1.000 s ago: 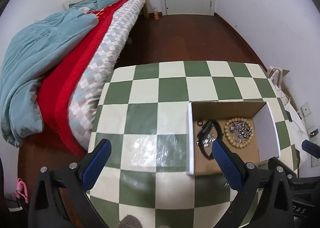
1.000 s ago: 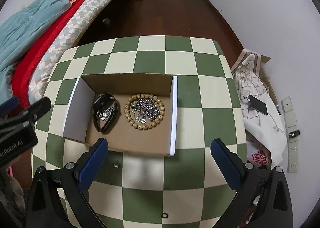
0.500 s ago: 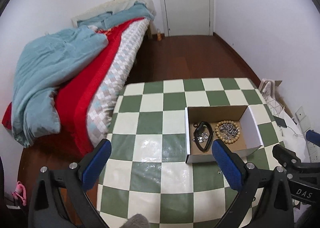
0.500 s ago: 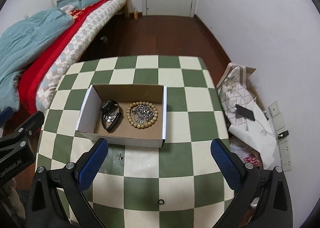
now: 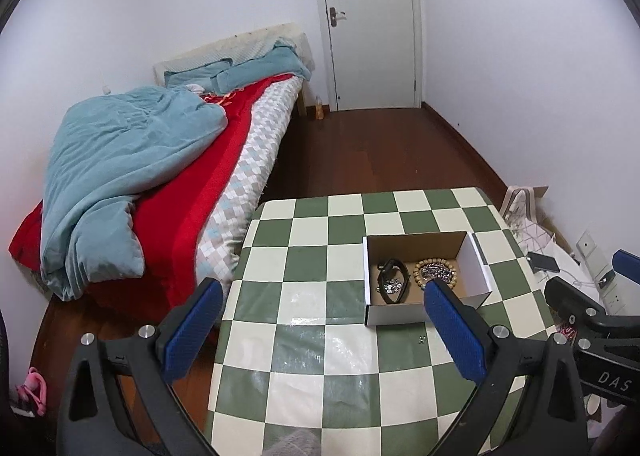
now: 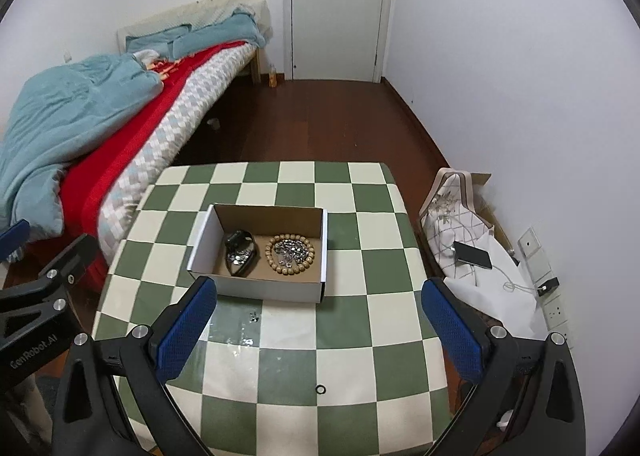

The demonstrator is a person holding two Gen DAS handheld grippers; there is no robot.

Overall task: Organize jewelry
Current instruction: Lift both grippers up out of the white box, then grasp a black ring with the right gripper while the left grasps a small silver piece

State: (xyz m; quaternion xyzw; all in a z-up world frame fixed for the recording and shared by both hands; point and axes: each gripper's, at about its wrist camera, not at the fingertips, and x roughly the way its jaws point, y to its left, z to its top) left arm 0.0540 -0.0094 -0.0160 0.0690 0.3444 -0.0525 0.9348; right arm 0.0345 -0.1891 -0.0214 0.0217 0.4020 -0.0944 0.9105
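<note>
The jewelry lies gathered in an open cardboard box (image 6: pixel 256 256) that stands near the middle of the checkered worktop (image 6: pixel 360 320), a little toward its far edge. Inside, a wooden bead bracelet (image 6: pixel 291 255) rings a small heap of silver pieces, and a dark watch-like band (image 6: pixel 240 253) beside it holds another heap, so each group stays apart. Two small pieces are outside: a tiny metal item (image 6: pixel 253 317) just before the box's near wall and a little dark ring (image 6: pixel 320 389) closer to the near edge; probably they wait to be collected. The left gripper (image 5: pixel 320 332) and the right gripper (image 6: pixel 316 330) both hang high above the worktop, jaws spread wide and empty, likely to survey before the next pick.
</note>
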